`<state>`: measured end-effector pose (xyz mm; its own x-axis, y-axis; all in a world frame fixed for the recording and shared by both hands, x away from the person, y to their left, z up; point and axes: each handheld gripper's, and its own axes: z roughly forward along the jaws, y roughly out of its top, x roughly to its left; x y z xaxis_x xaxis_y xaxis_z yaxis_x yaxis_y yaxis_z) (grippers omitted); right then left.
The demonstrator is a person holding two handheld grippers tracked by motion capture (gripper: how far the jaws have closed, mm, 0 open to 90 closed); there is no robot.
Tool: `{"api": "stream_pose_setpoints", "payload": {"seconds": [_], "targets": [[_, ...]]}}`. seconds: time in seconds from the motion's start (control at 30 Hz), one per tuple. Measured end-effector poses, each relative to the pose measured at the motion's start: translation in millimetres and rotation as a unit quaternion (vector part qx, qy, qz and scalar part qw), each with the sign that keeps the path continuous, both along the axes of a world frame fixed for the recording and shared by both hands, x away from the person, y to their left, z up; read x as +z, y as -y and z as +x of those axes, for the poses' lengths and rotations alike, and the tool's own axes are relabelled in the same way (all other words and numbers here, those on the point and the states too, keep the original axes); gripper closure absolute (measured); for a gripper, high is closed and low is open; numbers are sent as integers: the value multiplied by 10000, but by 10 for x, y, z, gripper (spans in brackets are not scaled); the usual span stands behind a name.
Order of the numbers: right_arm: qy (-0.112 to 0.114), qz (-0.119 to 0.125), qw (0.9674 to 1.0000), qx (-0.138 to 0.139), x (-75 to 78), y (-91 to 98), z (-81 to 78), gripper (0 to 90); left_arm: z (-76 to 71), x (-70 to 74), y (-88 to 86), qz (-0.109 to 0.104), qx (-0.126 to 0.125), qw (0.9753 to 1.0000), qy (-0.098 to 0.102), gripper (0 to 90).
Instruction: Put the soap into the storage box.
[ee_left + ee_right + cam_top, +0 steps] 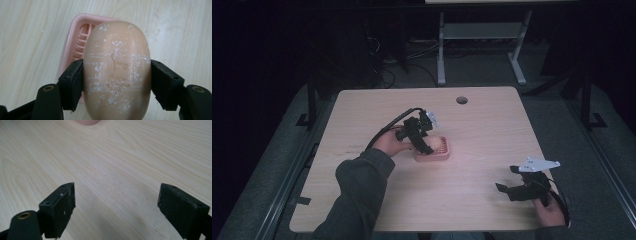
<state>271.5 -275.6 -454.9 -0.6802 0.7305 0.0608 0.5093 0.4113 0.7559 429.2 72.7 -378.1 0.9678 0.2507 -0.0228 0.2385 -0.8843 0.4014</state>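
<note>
Left tongs (pixel 117 82) clenched across a peach soap bar (pixel 117 72), held over the pink soap dish (pixel 75 45) mid-surface (pixel 472 195); right tongs (pixel 116 207) wait released, near right; it is apparently either being placed or lifted out, so the next move calls for steadiness.

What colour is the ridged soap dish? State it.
Pink ridged plastic soap dish, best in the left gripper view.

text: none readable | soap bar (pixel 117 72): faint worn embossing, illegible
</note>
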Motion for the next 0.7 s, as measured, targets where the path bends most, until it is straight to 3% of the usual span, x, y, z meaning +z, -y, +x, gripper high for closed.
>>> {"api": "stream_pose_setpoints", "payload": {"seconds": [0.7], "targets": [[-13, 7, 10000, 0, -8, 11, 6, 141, 203, -251, 101, -101, 91, 9998, -132, 324]]}}
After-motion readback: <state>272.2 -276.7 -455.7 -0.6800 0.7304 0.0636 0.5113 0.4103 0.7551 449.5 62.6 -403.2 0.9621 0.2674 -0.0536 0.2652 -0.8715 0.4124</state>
